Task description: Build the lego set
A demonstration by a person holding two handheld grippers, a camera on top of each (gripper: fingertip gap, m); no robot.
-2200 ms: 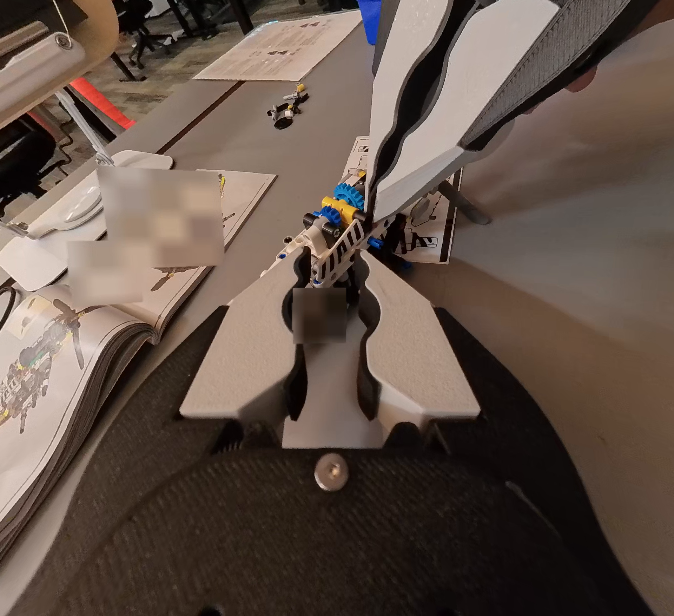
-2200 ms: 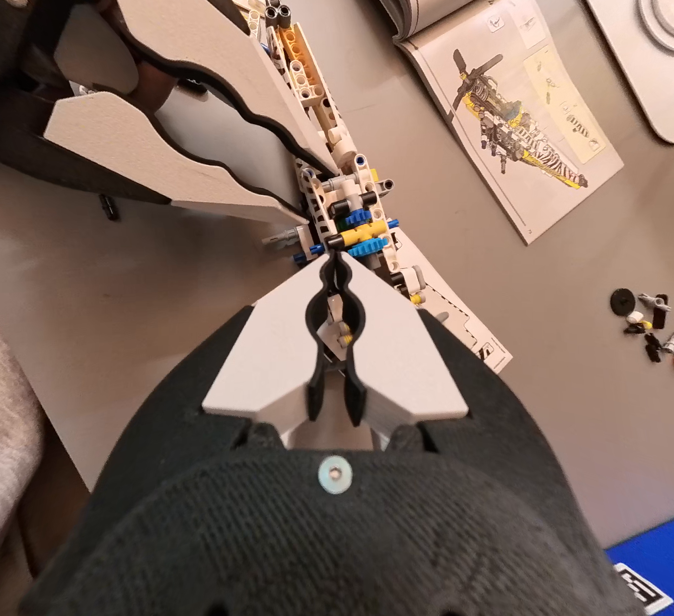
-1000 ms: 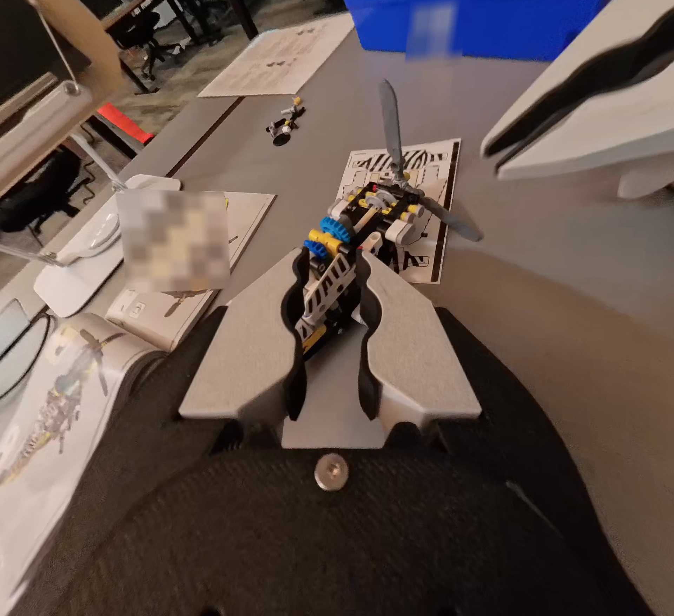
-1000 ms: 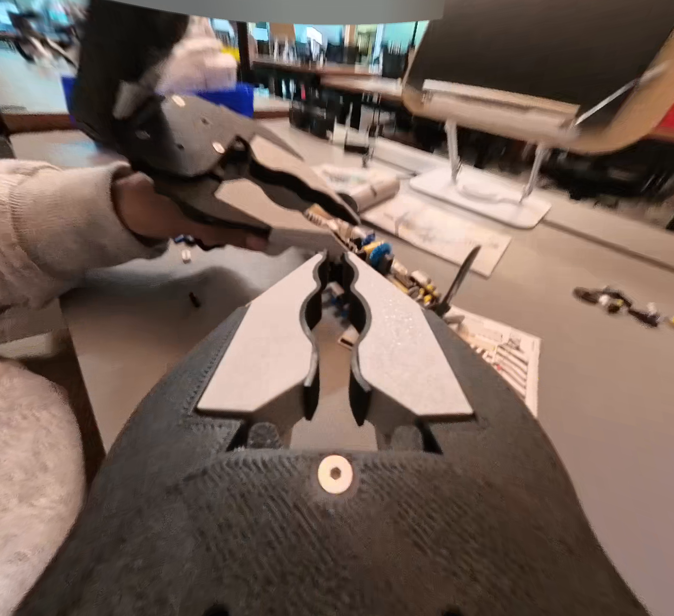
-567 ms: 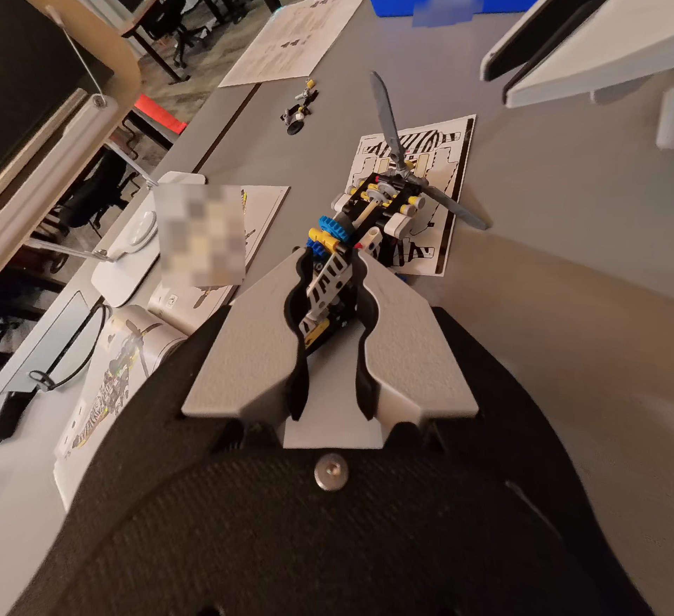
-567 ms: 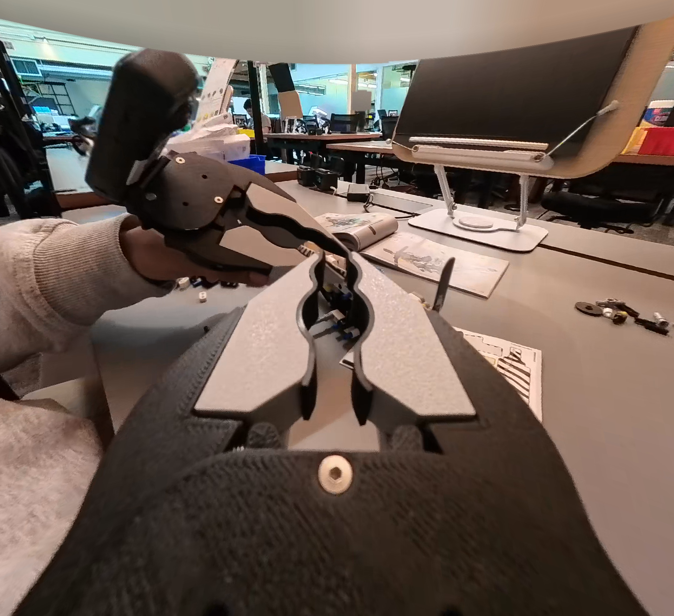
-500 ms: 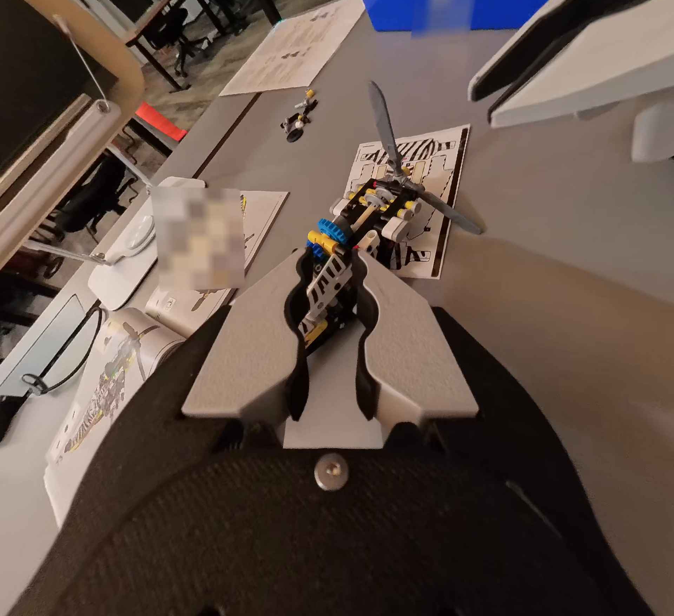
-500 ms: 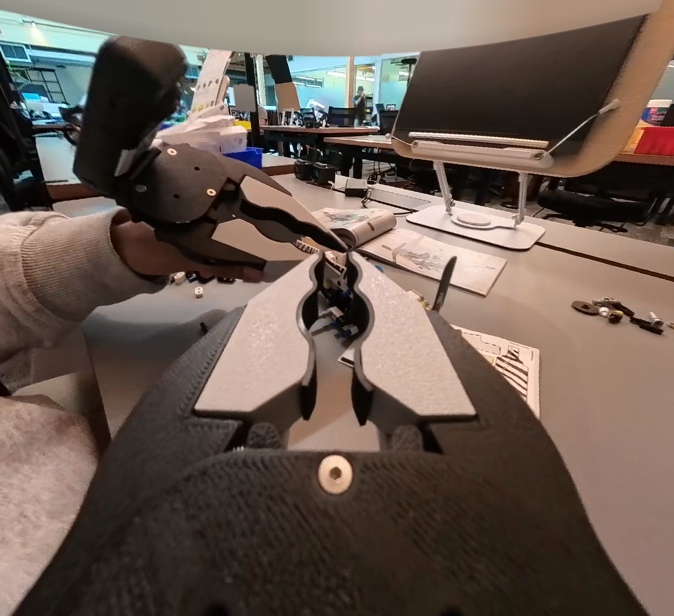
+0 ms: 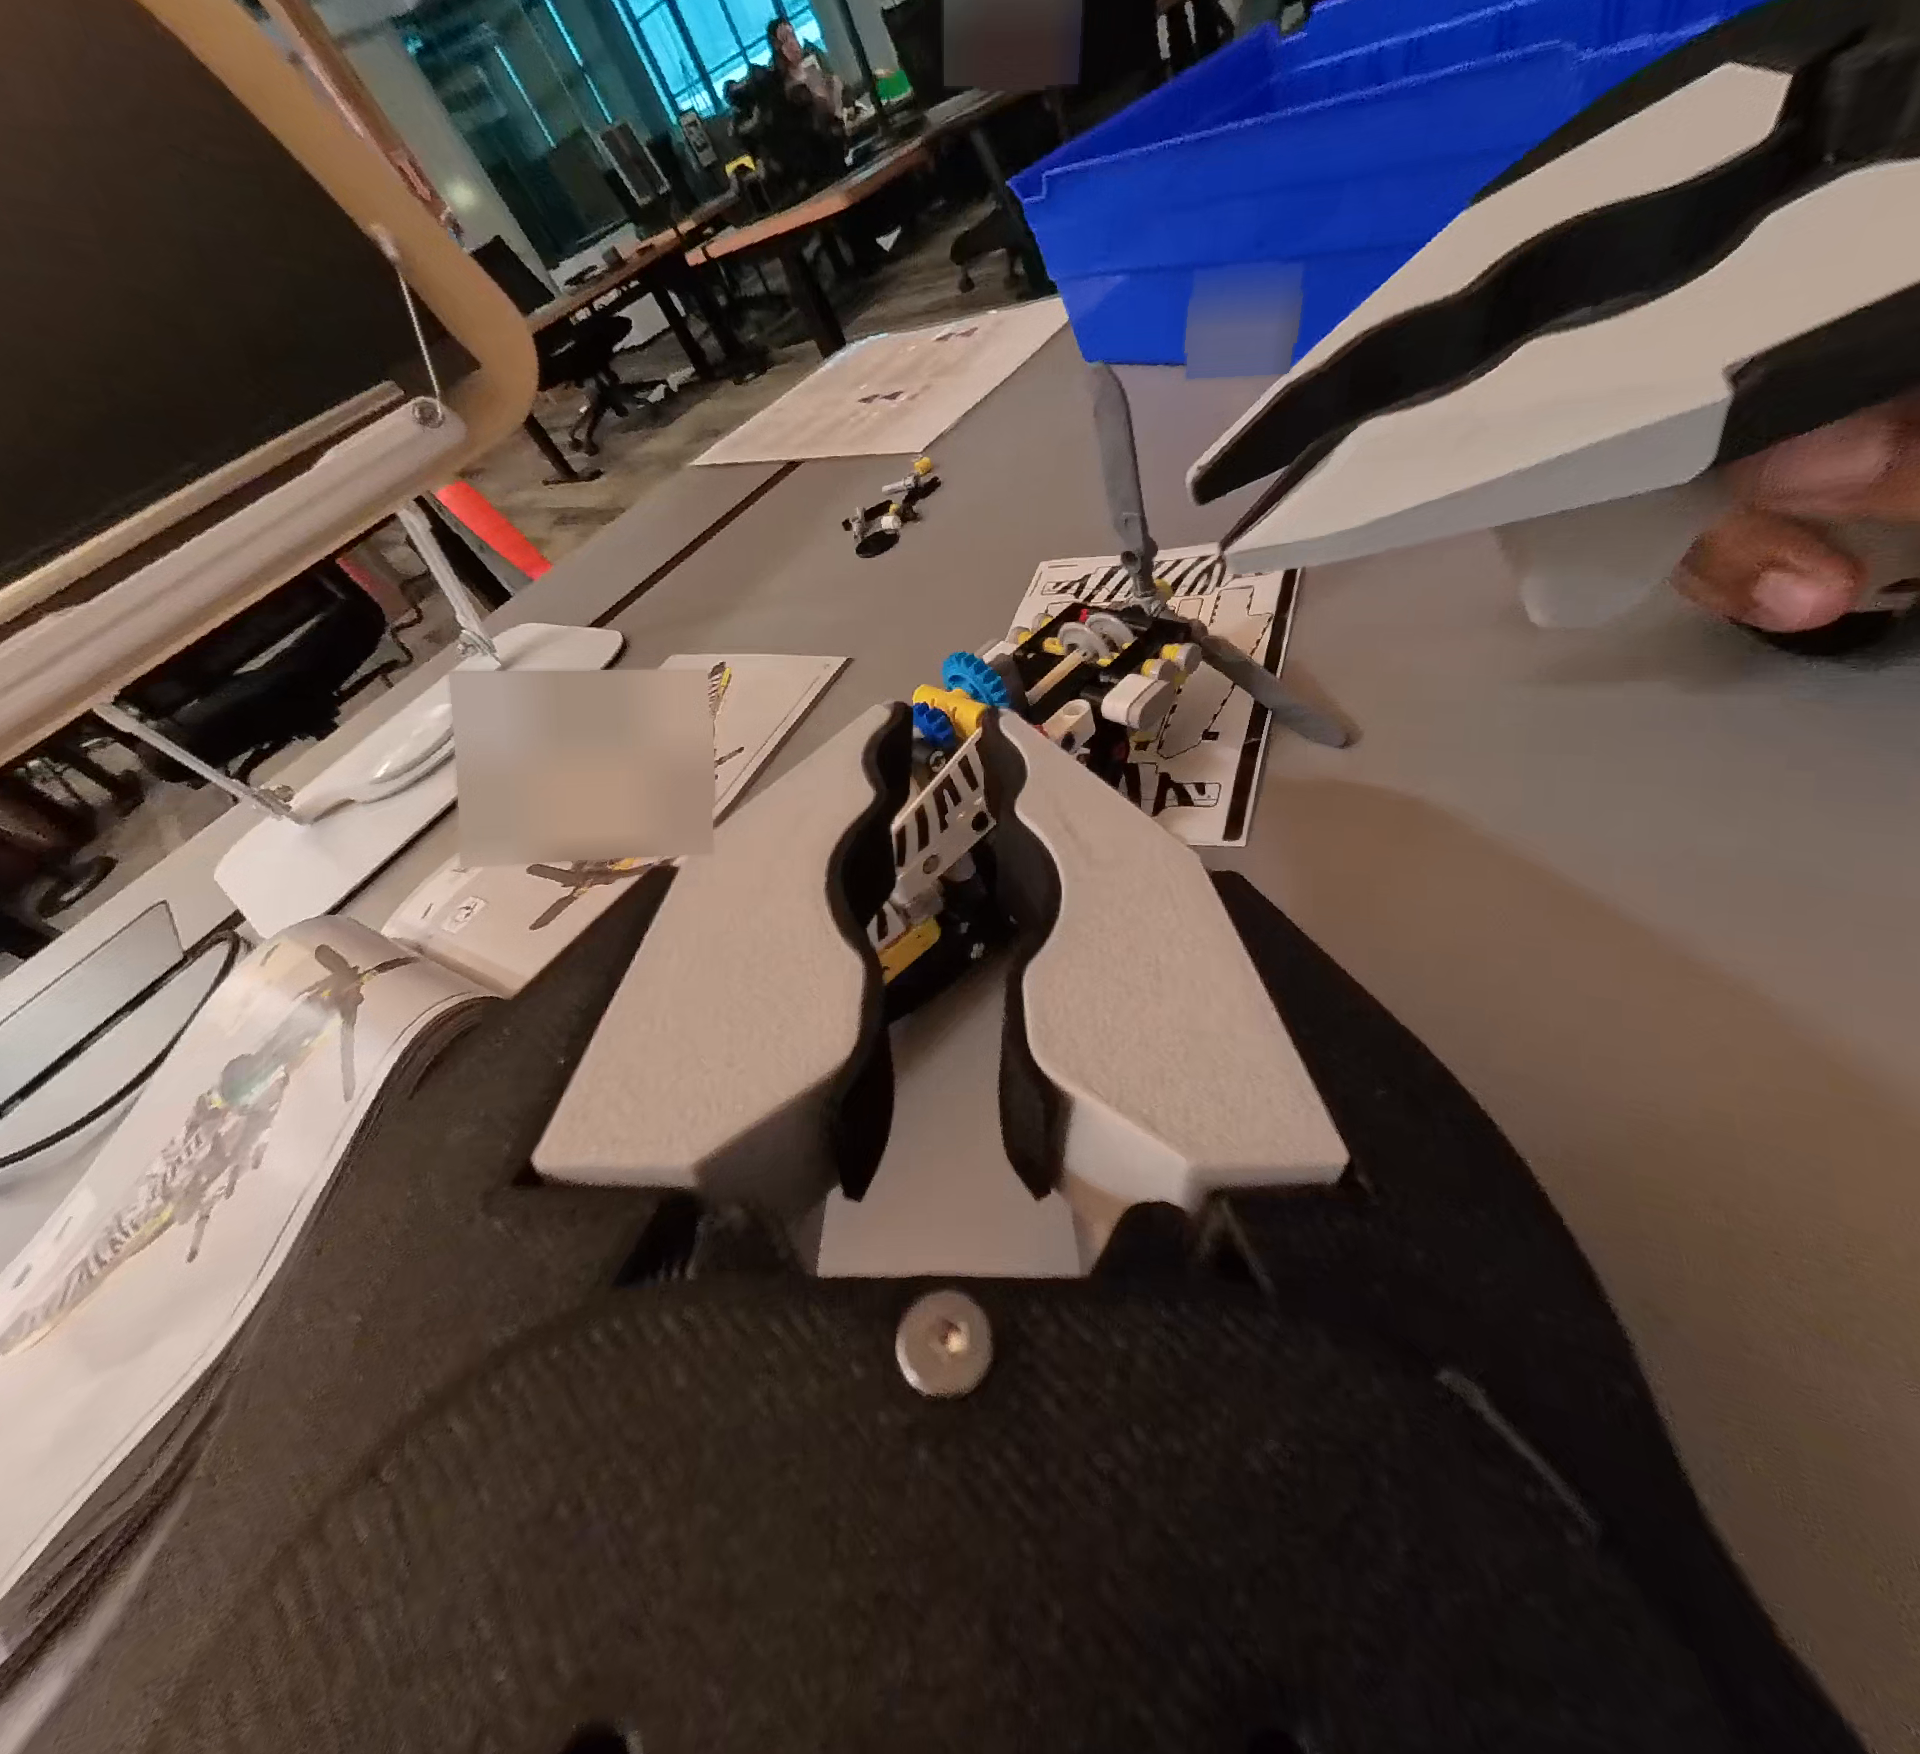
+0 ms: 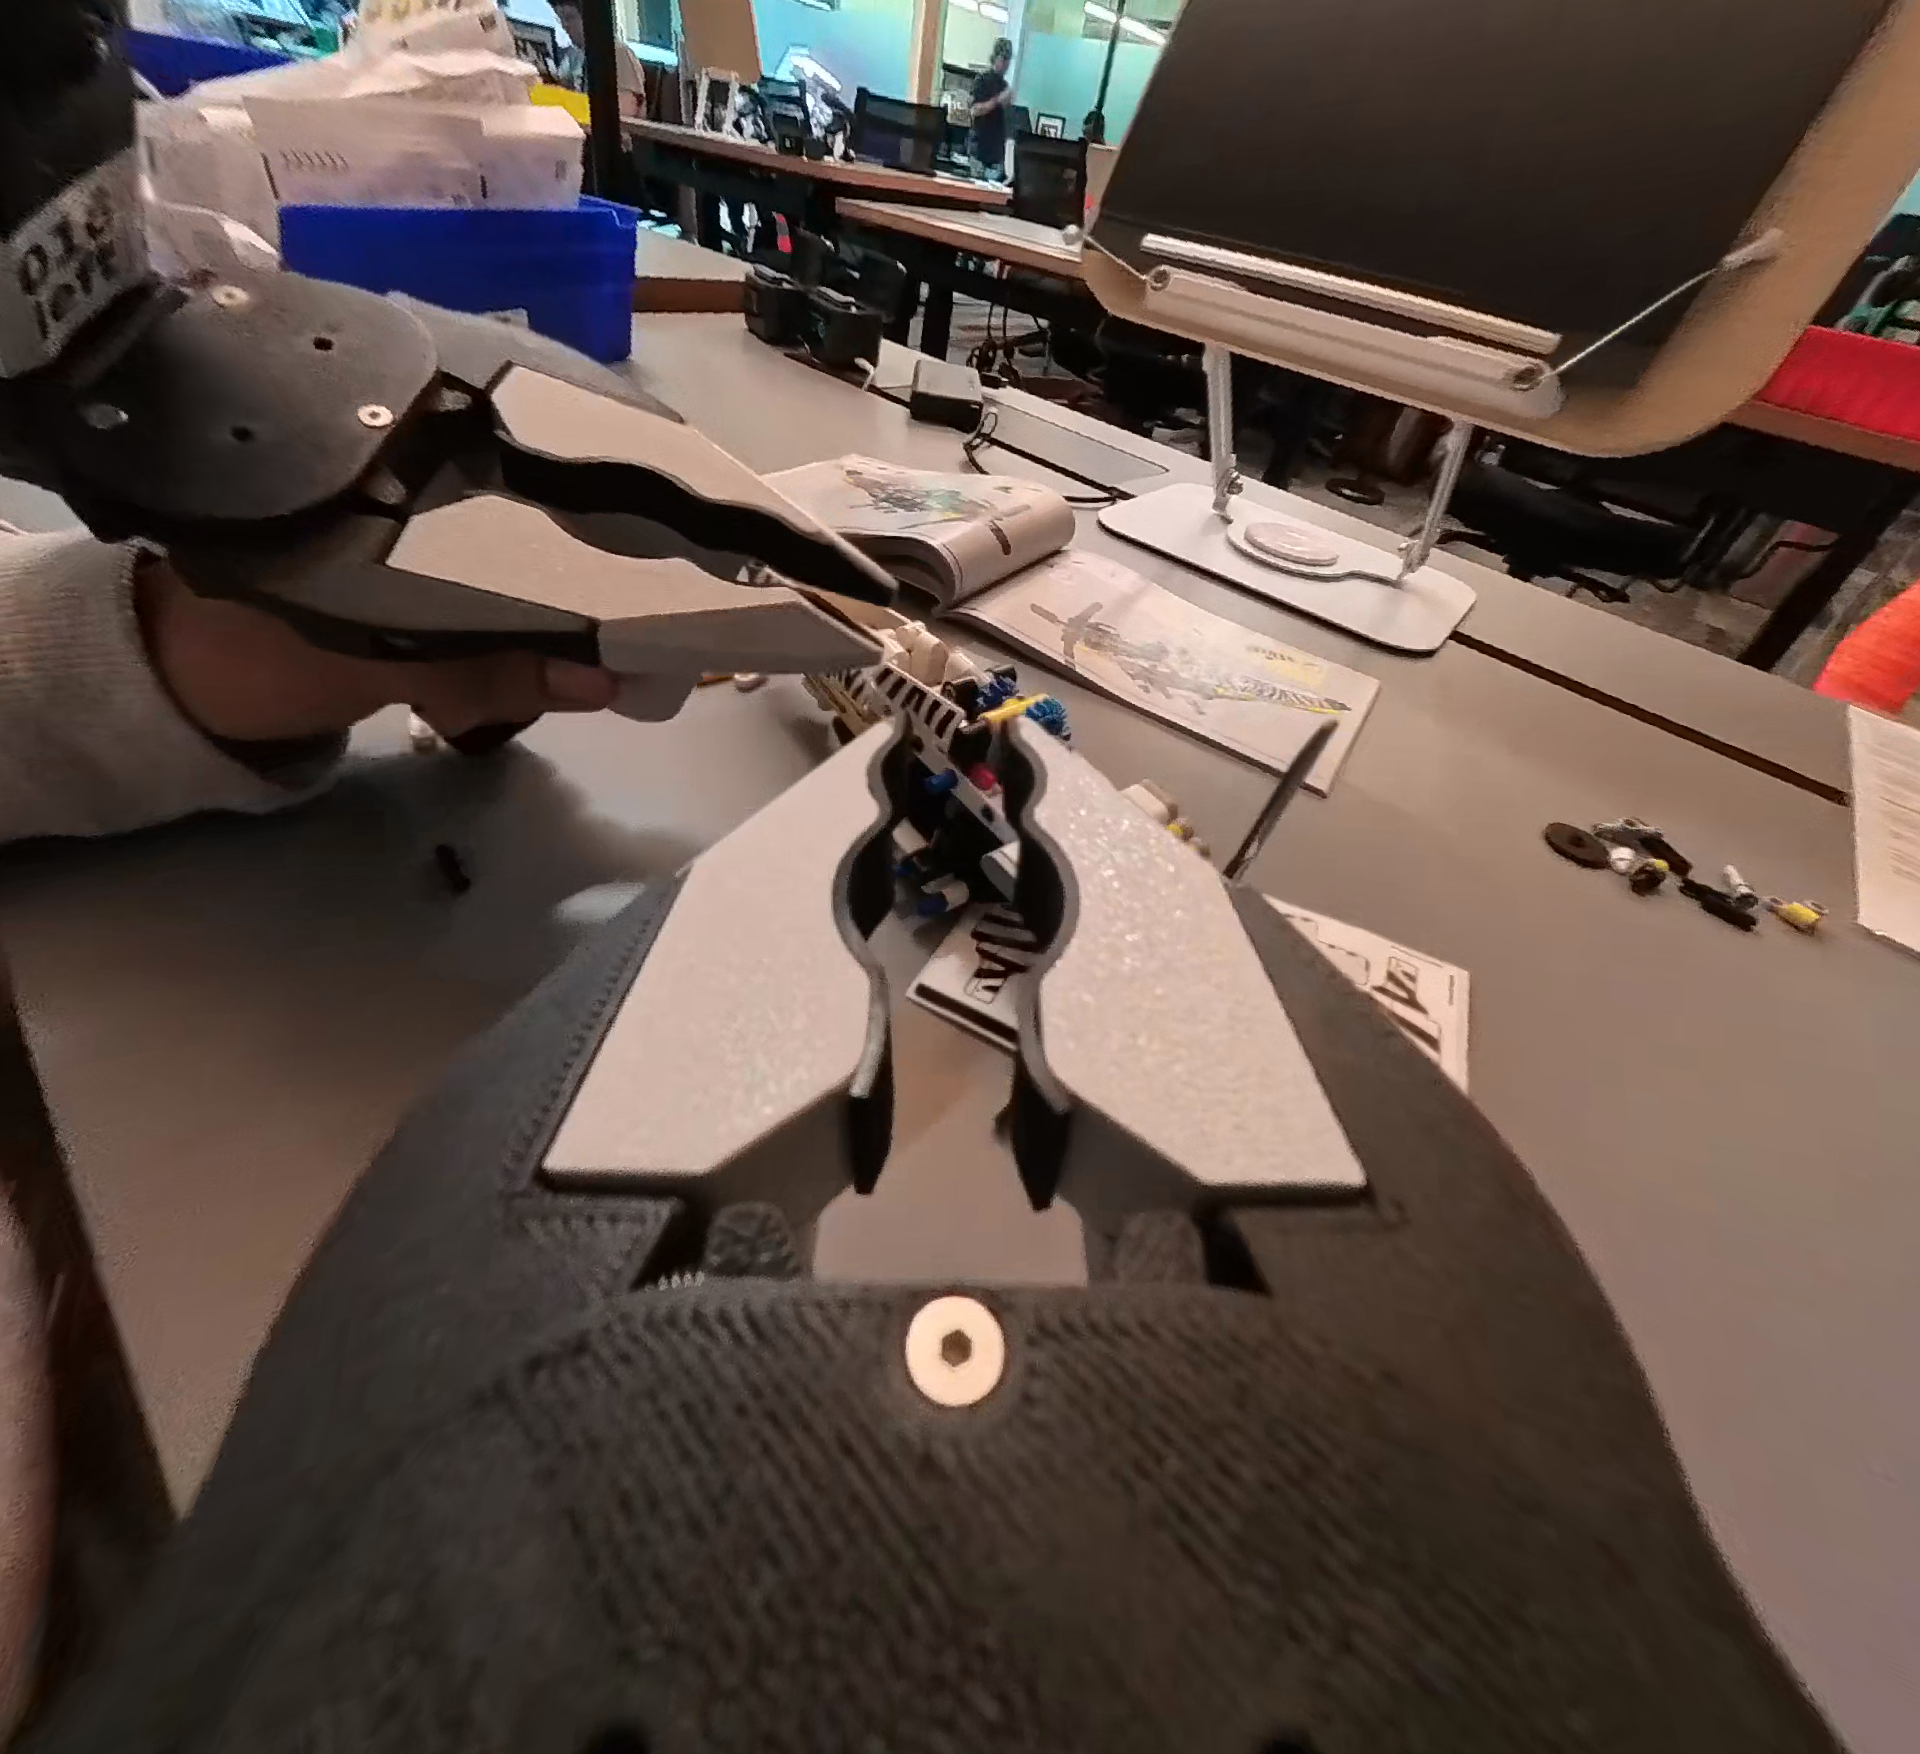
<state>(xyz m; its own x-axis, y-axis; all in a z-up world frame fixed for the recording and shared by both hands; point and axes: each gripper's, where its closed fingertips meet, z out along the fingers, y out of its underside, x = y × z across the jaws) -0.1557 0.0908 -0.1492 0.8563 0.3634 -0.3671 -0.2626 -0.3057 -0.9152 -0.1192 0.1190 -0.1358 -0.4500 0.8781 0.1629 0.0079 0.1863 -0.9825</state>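
The lego model [image 9: 1101,655], a small plane body with a zebra-striped panel, blue gears and a grey propeller [image 9: 1127,478], is held just above the grey table. My left gripper [image 9: 940,733] is shut on the model's rear, the striped panel between its fingers. In the right wrist view the left gripper [image 10: 883,624] comes in from the left and grips the model [image 10: 925,696]. My right gripper [image 10: 951,748] is a short way from the model, jaws slightly apart, nothing held. In the left wrist view the right gripper [image 9: 1210,525] hovers by the propeller hub.
An open instruction booklet [image 9: 208,1081] lies left, also seen in the right wrist view [image 10: 1143,655]. A sticker sheet [image 9: 1236,665] lies under the model. Loose small parts [image 10: 1662,873] sit to the right. A blue bin [image 9: 1351,177] and a tablet stand [image 10: 1455,94] stand behind.
My right gripper drew back from the model, swung from a top-down to a level pose, and its jaws parted. My left gripper kept hold of the model and tilted up.
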